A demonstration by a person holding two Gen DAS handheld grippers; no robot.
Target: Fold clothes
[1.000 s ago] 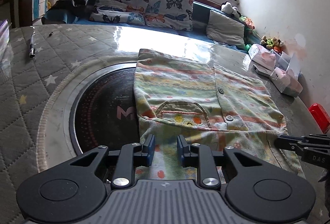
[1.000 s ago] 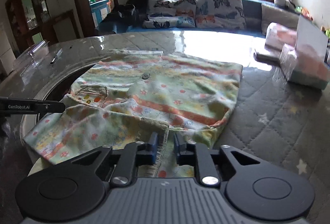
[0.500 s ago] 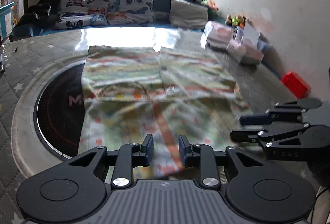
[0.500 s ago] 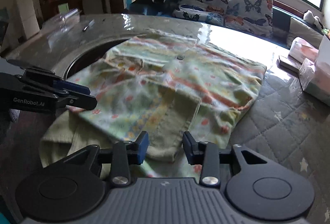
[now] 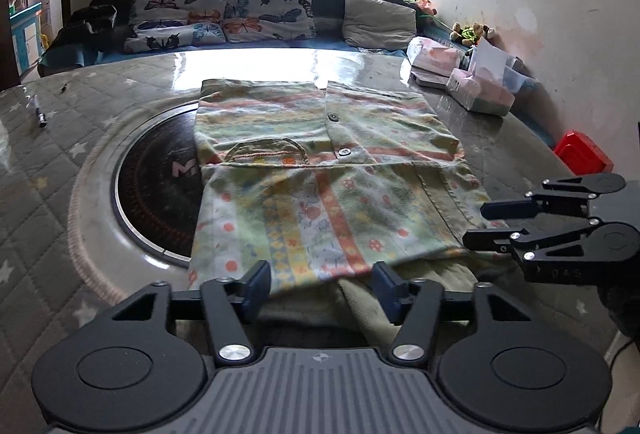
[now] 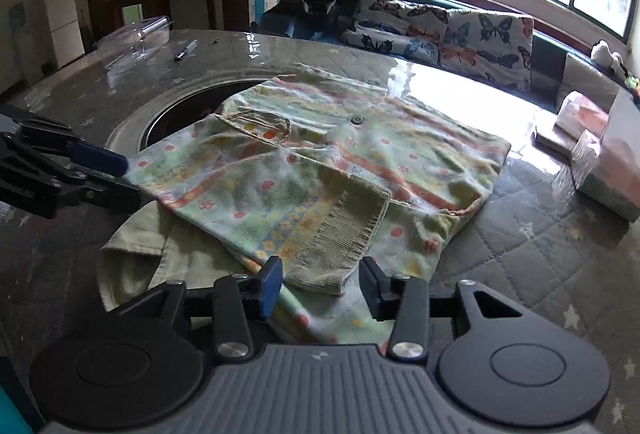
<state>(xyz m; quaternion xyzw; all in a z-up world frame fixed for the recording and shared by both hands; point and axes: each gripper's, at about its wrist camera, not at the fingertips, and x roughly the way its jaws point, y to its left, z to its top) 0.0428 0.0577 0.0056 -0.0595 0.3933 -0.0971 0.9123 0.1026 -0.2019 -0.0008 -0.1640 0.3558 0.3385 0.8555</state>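
Change since a second ago: both tools were then nearly closed on the near edge of the shirt; now their jaws stand wide apart and the cloth lies free, with the near part laid back over the body of the garment.

Left tool (image 5: 320, 288): jaws apart, empty, hovering just over the near edge of the fold.

Right tool (image 6: 320, 280): jaws apart, empty, with the ribbed cuff (image 6: 340, 246) lying between and just beyond its fingers.

Shirt (image 5: 320, 170): patterned, buttoned, lying on the tabletop (image 5: 44, 170), partly over the dark round inset (image 5: 160, 190) at its left. Far half flat; near half doubled over it, sleeves tucked across.

Fold state: one crosswise fold lies in place; it fits either a fold just set or one waiting for a further halving.

Risk, loose cuff: the cuff sits raised and skewed on top at the right; any drag past it could flip the sleeve out.

Risk, collar: a plain green flap (image 6: 132, 254) sticks out at the near left beneath the fold; pinching only the top layer would leave it behind and make the bundle uneven.

Risk, glossy surface: the tabletop shines, so a sideways pull may slide the whole shirt instead of creasing it.

Risk, neighbours: pink tissue packs (image 5: 480, 94) sit at the far right, near the hem; a wide swing could knock them.
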